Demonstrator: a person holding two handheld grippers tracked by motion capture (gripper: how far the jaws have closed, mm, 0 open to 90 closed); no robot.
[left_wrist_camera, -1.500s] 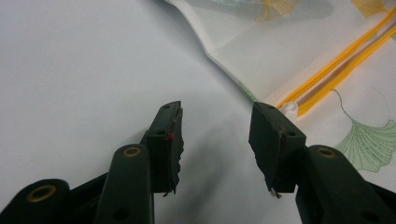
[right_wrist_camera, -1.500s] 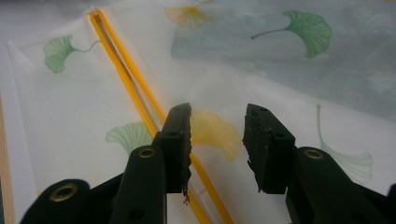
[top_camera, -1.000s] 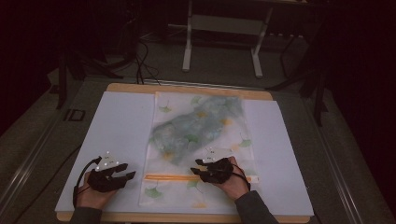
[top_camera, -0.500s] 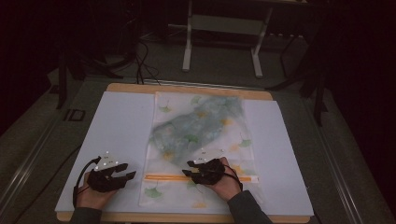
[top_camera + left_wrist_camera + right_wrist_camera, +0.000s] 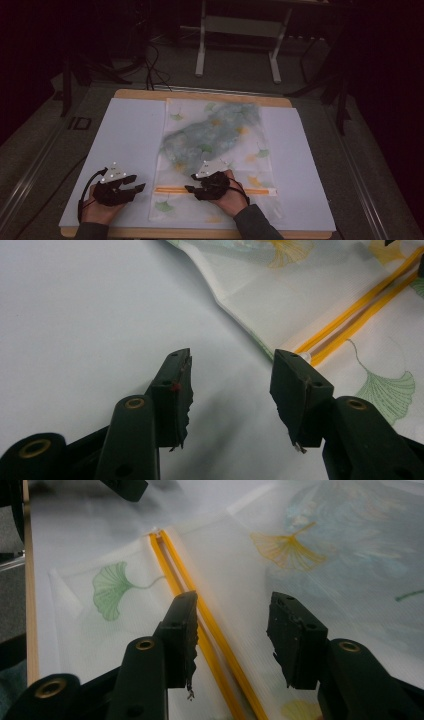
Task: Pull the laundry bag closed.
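Left gripper: the black two-jaw left gripper (image 5: 134, 188) was held at the near left of the table, its jaws spread apart with nothing between them (image 5: 230, 385).
Under the left gripper: a plain white sheet covering the wooden table (image 5: 125, 135) was seen below and between the jaws.
Just beyond its right jaw: the near left edge of a translucent white mesh zipper bag printed with green and yellow ginkgo leaves (image 5: 280, 290) was seen, close to the jaw tip; contact could not be told.
Right gripper: the black two-jaw right gripper (image 5: 192, 190) was held over the near part of the bag, its jaws parted and clamped on nothing (image 5: 232, 630).
Between the right jaws: the bag's orange zipper strip (image 5: 200, 615) was seen running beside the left jaw and away toward the bag's edge.
Beyond the right gripper: a pale blue-green crumpled fabric inside the bag (image 5: 210, 132) was seen lying farther along the bag.
Table edge: a light wooden rim (image 5: 200, 233) was seen nearest the person's hands.
Far background: a white metal stand on the dark floor (image 5: 237, 45) was seen past the table.
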